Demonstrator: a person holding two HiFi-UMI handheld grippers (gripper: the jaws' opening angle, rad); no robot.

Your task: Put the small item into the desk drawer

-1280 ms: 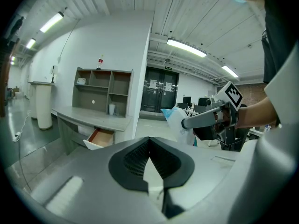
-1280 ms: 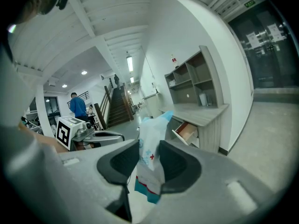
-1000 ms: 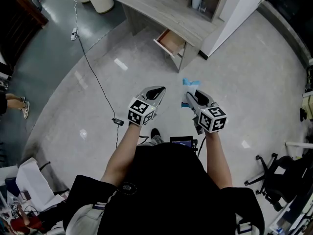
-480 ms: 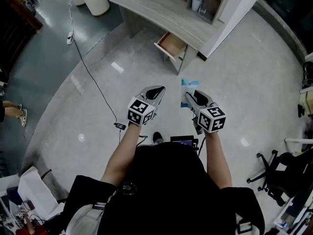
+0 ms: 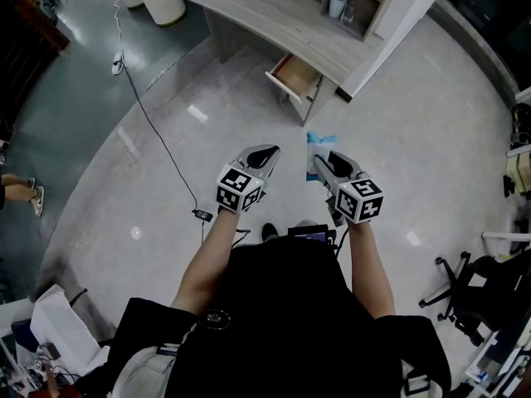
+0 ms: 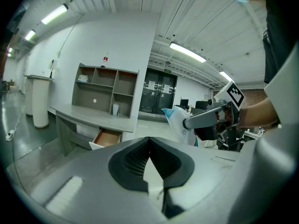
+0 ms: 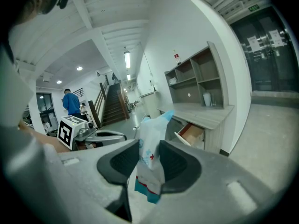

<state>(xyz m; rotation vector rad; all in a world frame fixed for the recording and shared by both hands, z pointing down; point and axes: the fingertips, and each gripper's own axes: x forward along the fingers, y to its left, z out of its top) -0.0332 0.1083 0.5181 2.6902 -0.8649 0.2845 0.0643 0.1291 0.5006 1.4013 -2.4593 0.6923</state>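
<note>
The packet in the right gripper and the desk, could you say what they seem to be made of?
Packet: thin, soft plastic film by its look, white with blue print, crumpled between the jaws. Desk: probably grey wood-grain laminate, matte.

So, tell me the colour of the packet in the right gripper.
White packet, blue edges, small red cross; clearest in the right gripper view.

Finds the open brown wooden drawer [image 5: 296, 76] a touch further right and lower in the upper middle of the frame. Shows the bystander's shoe [image 5: 37, 199] lower on the left edge, with the black cable plug [image 5: 202, 215] and the white crumpled paper heap [image 5: 51, 322] lower too.
</note>
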